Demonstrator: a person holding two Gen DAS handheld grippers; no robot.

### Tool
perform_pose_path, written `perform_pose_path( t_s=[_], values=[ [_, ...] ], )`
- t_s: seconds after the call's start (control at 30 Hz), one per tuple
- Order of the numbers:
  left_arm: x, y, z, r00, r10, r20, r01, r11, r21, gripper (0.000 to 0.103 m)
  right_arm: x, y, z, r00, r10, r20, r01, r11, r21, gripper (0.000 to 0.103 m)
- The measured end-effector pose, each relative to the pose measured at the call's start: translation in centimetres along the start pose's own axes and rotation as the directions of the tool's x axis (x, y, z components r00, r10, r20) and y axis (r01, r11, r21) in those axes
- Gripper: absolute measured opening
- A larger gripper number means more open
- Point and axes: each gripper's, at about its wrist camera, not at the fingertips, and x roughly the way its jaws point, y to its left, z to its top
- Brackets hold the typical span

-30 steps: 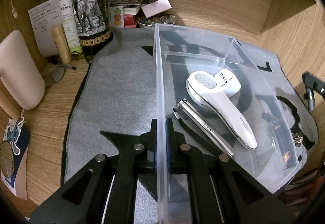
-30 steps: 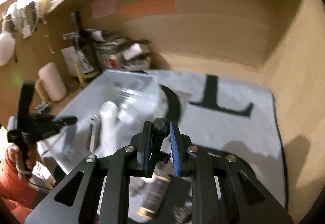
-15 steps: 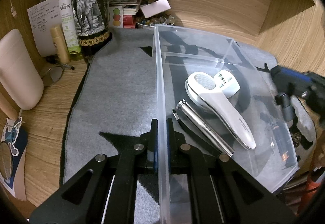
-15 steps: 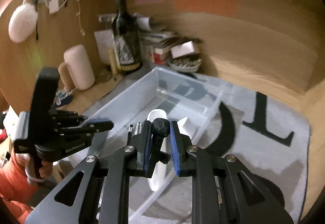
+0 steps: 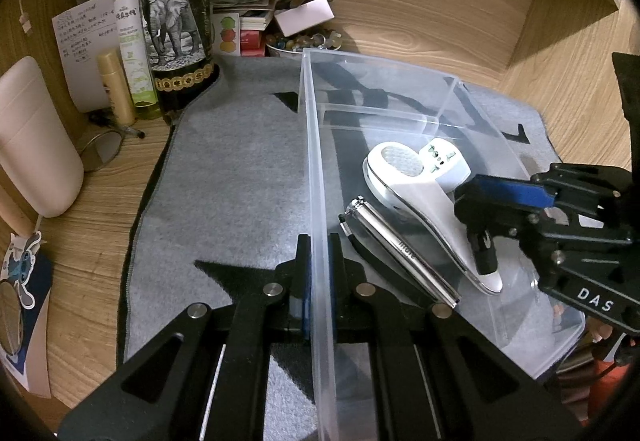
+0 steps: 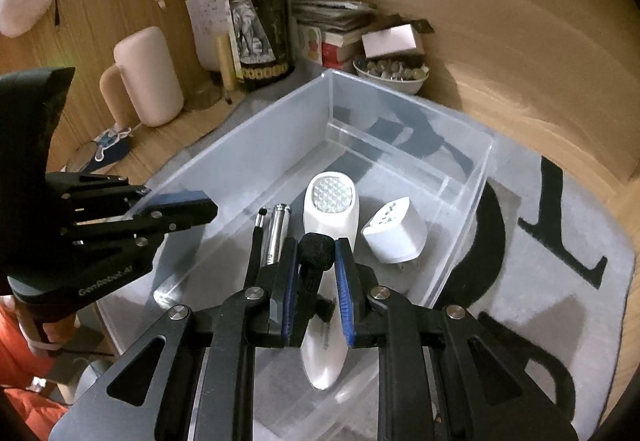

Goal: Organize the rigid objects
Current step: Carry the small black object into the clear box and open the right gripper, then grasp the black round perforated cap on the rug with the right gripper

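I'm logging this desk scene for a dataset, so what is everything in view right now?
clear bin: 1, transparent, on the mat
white handheld device: 1, in bin
white plug adapter: 1, in bin
silver tube: 1, in bin
black foam-tipped object: 1, held over bin
grey mat: 1, black letters, on desk
wine bottle: 1, dark, elephant label, back left
spray bottle: 1, pale green, beside wine bottle
bead bowl: 1, white, behind bin
left gripper: black, clamps bin wall
right gripper: black, blue pads

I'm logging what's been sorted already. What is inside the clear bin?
Inside the clear bin: white handheld device, white plug adapter, silver tube. The right gripper covers part of the floor.
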Motion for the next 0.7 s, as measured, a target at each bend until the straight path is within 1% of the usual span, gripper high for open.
perform_pose_path(
  t_s=[0.07,0.13,0.17,0.37,0.47,0.6,0.7],
  values=[
    [0.0,0.0,0.0,1.0,0.001,0.0,-0.001,1.0,0.001,0.006,0.0,0.0,0.0,1.0,0.005,-0.006,-0.005,1.0,-0.001,0.02],
    [0.0,0.0,0.0,1.0,0.001,0.0,-0.001,1.0,0.0,0.006,-0.3,0.0,-0.1,1.0,-0.008,0.006,0.008,1.0,-0.001,0.033],
    [0.0,0.0,0.0,1.0,0.0,0.0,0.0,1.0,0.0,0.006,-0.4,0.0,0.0,1.0,-0.011,0.011,0.011,1.0,0.0,0.035],
    [0.0,0.0,0.0,1.0,0.0,0.0,0.0,1.0,0.001,0.006,-1.7,-0.5,-0.3,0.998,-0.034,0.046,0.033,0.999,0.016,0.036],
    [0.0,0.0,0.0,1.0,0.0,0.0,0.0,1.0,0.0,0.006,-2.4,-0.9,-0.4,0.997,-0.05,0.062,0.048,0.998,0.029,0.041],
    [0.0,0.0,0.0,1.0,0.0,0.0,0.0,1.0,0.001,0.006,-3.8,-1.6,-0.9,0.992,-0.083,0.092,0.079,0.996,0.052,0.05],
    [0.0,0.0,0.0,1.0,0.0,0.0,0.0,1.0,0.002,0.006,-5.2,-2.2,-1.3,0.987,-0.113,0.118,0.104,0.992,0.075,0.051]
  ],
)
